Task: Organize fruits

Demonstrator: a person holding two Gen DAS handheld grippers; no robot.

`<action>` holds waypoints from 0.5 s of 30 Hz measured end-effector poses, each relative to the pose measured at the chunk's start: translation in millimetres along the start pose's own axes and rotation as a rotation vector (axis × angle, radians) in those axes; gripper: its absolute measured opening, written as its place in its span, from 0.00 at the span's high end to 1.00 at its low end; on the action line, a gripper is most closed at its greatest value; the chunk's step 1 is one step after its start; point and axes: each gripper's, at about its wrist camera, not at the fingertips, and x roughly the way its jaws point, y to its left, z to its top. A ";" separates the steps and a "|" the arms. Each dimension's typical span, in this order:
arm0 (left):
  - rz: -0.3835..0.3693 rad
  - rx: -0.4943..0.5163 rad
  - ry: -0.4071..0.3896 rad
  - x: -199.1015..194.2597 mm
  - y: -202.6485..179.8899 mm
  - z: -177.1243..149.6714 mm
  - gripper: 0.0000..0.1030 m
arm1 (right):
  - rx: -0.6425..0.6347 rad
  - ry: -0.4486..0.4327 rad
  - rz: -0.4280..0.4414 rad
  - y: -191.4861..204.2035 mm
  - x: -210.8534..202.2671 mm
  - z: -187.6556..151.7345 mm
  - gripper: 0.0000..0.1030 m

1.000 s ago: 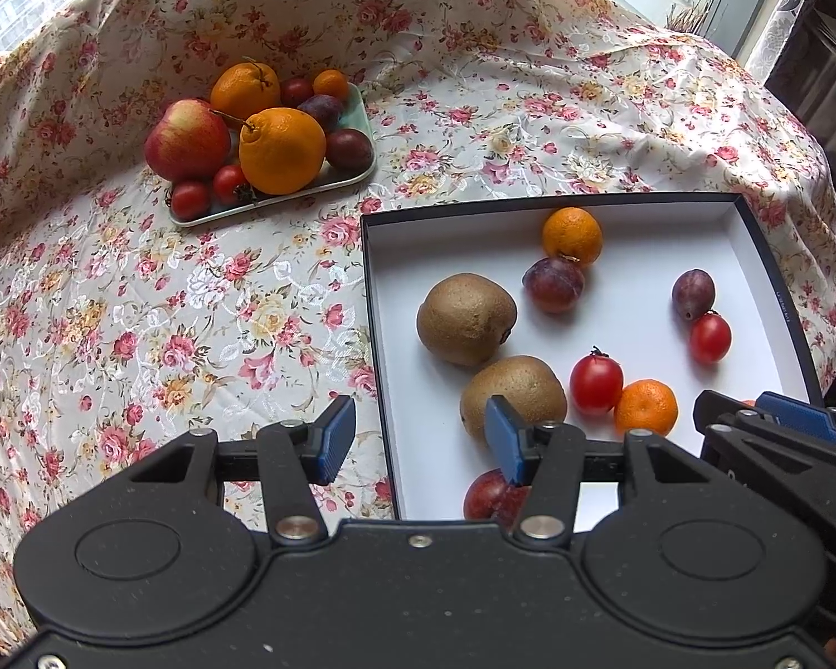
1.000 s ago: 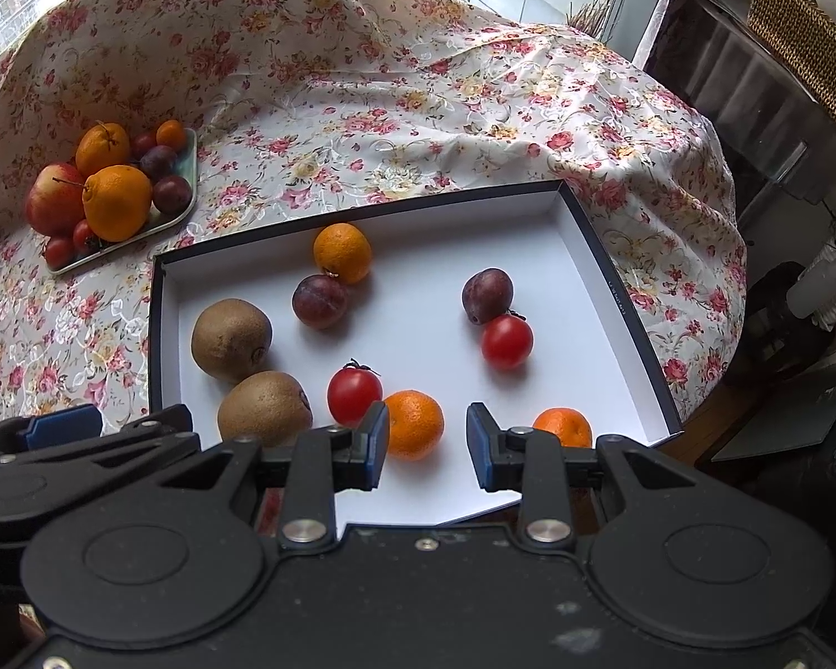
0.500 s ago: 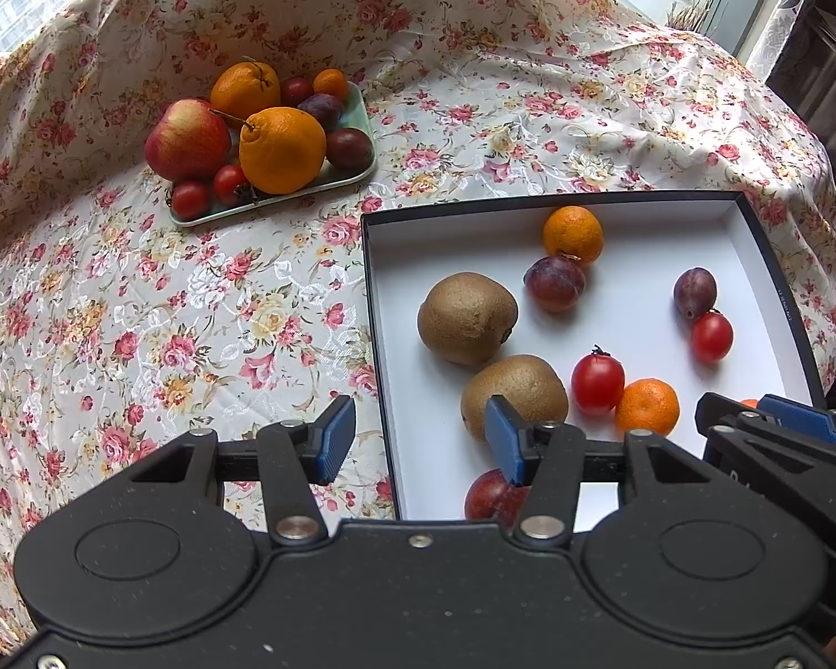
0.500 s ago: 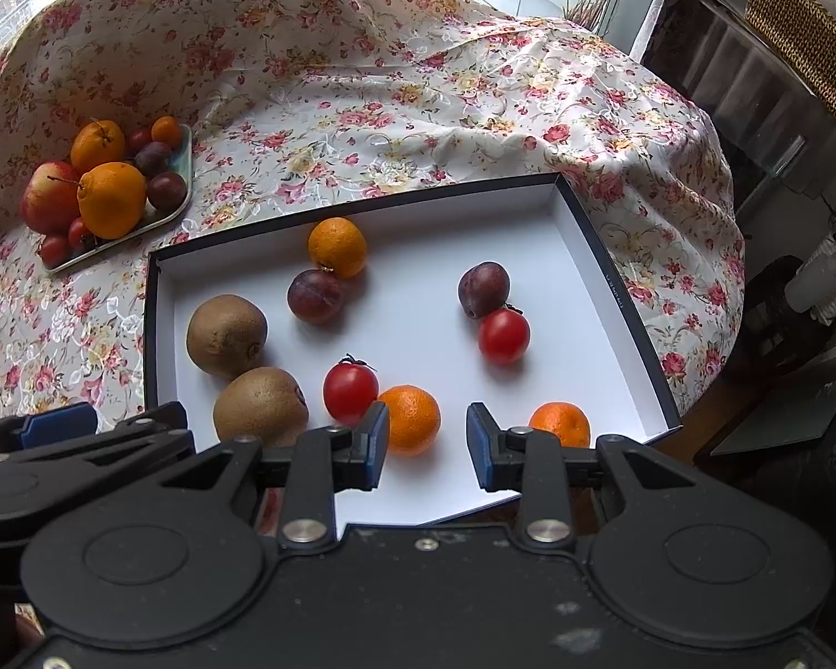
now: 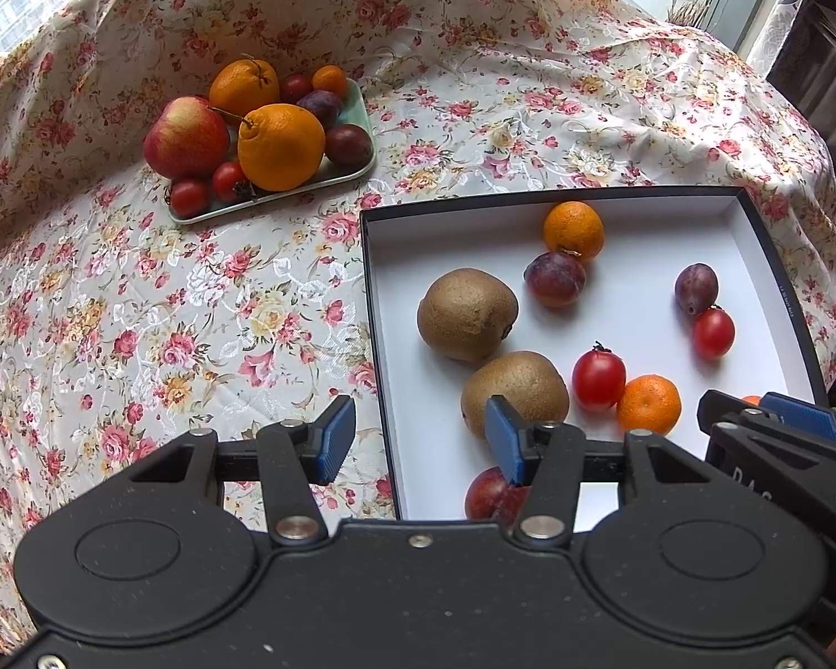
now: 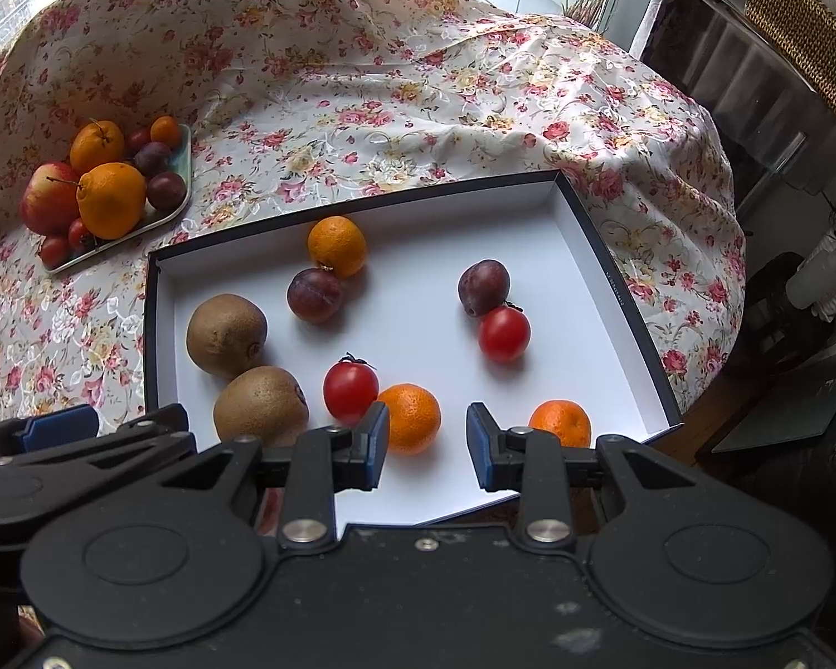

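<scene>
Two black handheld grippers hung empty over the table, nothing changed across the last second, so sorting sat paused. Pale green tray [image 5: 356,178] at 10 o'clock carried a red apple [image 5: 185,136], oranges, plums and tomatoes. Left gripper [image 5: 412,440] had jaws moderately wide, straddling the left wall of the shallow white box with black rim [image 5: 373,301]. Two brown kiwis [image 5: 467,315], plums, tomatoes and mandarins lay loose inside. Right gripper [image 6: 428,446] stood narrower, open, at 6 o'clock. Only the left view showed a red plum [image 5: 493,496] at the near edge; only the right showed a mandarin [image 6: 560,422] at 5 o'clock whole.
</scene>
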 end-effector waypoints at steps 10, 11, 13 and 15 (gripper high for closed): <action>0.005 0.006 0.002 0.7 -2.0 0.1 0.44 | 0.006 0.000 0.006 -0.5 -0.1 -0.1 0.68; 0.005 0.008 0.003 0.9 -2.5 -0.2 0.44 | 0.006 0.000 0.007 -0.5 0.0 -0.1 0.68; 0.005 0.010 0.005 1.5 -3.0 -0.6 0.44 | 0.007 0.001 0.007 -0.5 0.1 0.3 0.68; 0.004 0.011 0.009 2.2 -2.9 -0.7 0.44 | 0.008 0.000 0.008 -0.6 0.1 0.3 0.68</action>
